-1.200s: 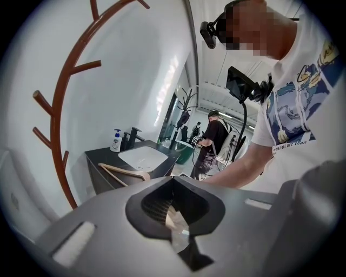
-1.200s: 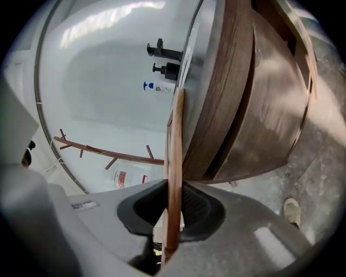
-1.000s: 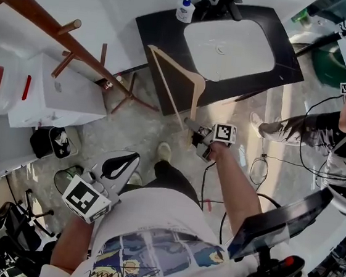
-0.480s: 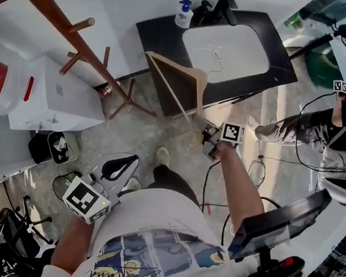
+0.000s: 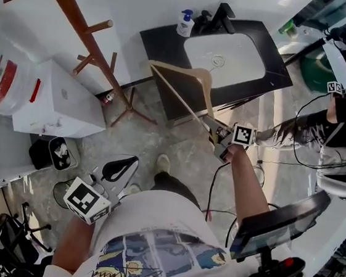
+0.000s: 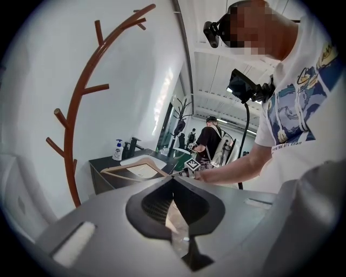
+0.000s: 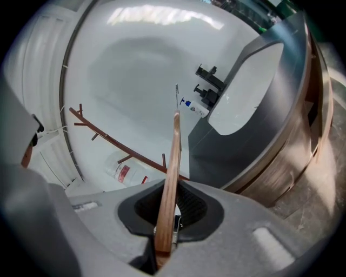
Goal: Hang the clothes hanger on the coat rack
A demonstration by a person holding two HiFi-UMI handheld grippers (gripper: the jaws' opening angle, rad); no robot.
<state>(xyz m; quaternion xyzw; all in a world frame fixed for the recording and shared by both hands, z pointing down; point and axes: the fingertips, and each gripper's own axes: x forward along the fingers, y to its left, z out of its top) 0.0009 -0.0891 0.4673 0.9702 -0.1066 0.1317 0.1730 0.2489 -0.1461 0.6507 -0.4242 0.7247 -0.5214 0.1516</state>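
A mock washroom in a workspace: black counter (image 5: 168, 44), washbasin (image 5: 232, 58), tap (image 5: 221, 16), soap bottle (image 5: 186, 23).

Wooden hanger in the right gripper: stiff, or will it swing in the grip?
The pale wooden triangular hanger looks rigid: its bar runs straight out from the right gripper without sag. Gripped at one corner, most of it overhangs, so it may pivot between the jaws. Probably light: a thin open frame.

We can read no words or numbers here. The cubes on the left gripper (image 5: 123, 165) and right gripper (image 5: 216, 131) carry black-and-white square markers, patterns only. The shirt (image 5: 147, 256) bears a scrawled line and small print, both too blurred for us. The jug (image 5: 5, 88) has a red label and the soap bottle (image 5: 185, 24) a blue one, both illegible.
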